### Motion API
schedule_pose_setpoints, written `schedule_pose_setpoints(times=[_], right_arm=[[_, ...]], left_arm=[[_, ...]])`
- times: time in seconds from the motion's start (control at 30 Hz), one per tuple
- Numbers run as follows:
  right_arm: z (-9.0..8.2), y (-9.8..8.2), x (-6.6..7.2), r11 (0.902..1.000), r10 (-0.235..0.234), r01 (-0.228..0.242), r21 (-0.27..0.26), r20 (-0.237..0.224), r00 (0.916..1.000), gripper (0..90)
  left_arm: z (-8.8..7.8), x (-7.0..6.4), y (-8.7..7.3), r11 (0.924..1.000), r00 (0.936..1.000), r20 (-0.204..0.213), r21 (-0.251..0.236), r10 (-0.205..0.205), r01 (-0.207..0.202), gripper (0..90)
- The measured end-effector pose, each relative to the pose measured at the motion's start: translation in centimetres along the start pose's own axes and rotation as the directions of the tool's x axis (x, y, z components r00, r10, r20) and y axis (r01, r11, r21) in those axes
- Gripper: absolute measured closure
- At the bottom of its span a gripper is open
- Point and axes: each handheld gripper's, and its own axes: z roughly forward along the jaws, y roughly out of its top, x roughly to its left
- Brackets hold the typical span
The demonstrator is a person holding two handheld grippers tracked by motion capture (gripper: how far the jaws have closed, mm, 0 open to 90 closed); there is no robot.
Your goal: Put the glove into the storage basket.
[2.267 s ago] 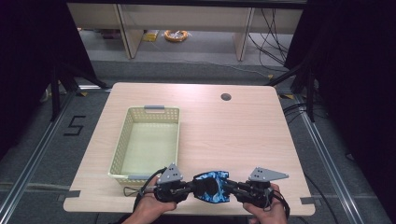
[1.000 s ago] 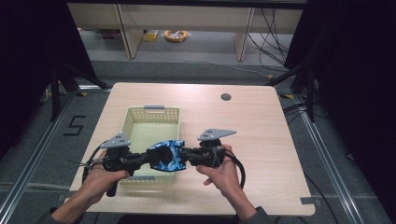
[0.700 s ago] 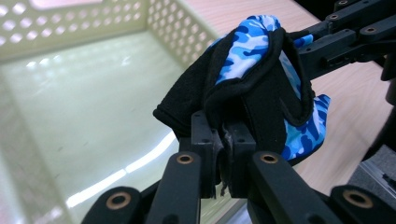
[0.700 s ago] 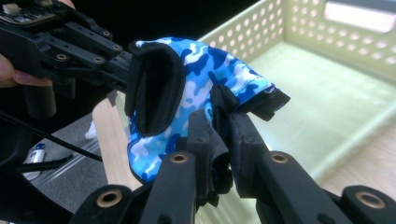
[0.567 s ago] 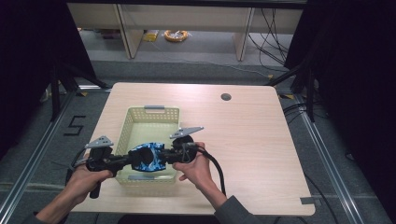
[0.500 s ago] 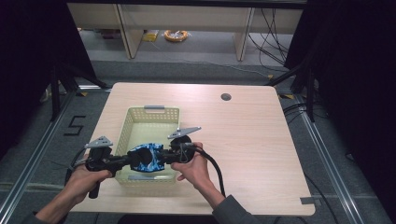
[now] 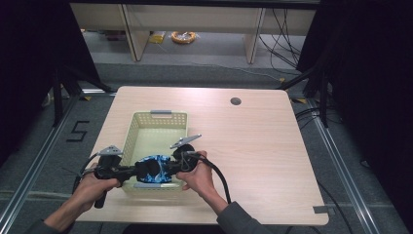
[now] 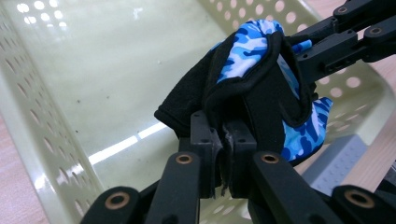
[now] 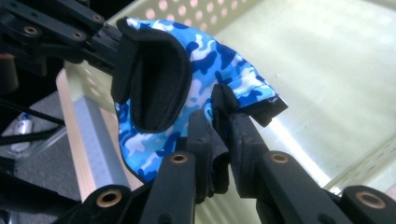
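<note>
A pale yellow-green plastic basket with perforated walls (image 7: pixel 130 138) is standing on the left half of the light wooden table (image 7: pixel 272 161), with its long sides running from near to far. Its smooth floor is lying bare in the far part. Over the near end of the basket, a black glove with blue camouflage pattern (image 7: pixel 155 168) is hanging in the air, stretched between the two tools. In the left gripper view, the glove (image 8: pixel 261 93) is sitting above the basket floor (image 8: pixel 93 84), and I cannot tell if it is touching the floor.

The left gripper (image 7: pixel 127 170) is coming in from the left, lying almost level, just over the near left wall of the basket. Its two black jaws are pressing together on a black edge of the glove, as the left gripper view (image 8: pixel 223 142) is showing clearly. The person's left hand (image 7: pixel 92 187) is gripping the handle near the table's near left edge.

The right gripper (image 7: pixel 171 165) is pointing leftwards toward the other one, also nearly level, above the near right part of the basket. Its jaws are clamping a fold of the glove's fabric (image 9: pixel 201 79), seen in the right gripper view (image 9: pixel 223 126). The right hand (image 7: pixel 197 173) is wrapping around the tool body, and a thick black cable (image 7: pixel 219 178) is curving from it toward the near edge of the table.
</note>
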Motion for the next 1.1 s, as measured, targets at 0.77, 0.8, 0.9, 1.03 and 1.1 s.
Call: schedule_pose_setpoints(times=[0.77,0.8,0.9,1.03,1.1], right_arm=[[0.9,-0.1,0.2,0.9953,-0.037,0.032,0.091,0.051,0.998,77.2],[0.9,-0.1,0.2,0.9951,-0.038,0.034,0.093,0.048,0.9981,76.3],[0.8,0.0,0.1,0.9953,-0.038,0.032,0.092,0.067,0.997,73.8],[0.6,0.1,0.2,0.9925,-0.084,0.075,0.096,0.095,0.9919,72.4],[0.4,0.2,0.3,0.9944,-0.058,0.048,0.094,0.104,0.9929,68.4]], left_arm=[[-1.4,-0.2,0.8,0.9927,0.997,-0.049,0.107,0.06,-0.055,57.7],[-1.7,-0.2,0.8,0.9917,0.9964,-0.056,0.115,0.063,-0.057,57.3],[-2.0,-0.4,0.8,0.9927,0.9949,-0.076,0.106,0.067,-0.059,54.1],[-2.1,-0.5,0.6,0.9926,0.9961,-0.063,0.109,0.062,-0.055,53.2],[-2.1,-0.7,0.7,0.993,0.9954,-0.075,0.107,0.059,-0.05,52.5]])
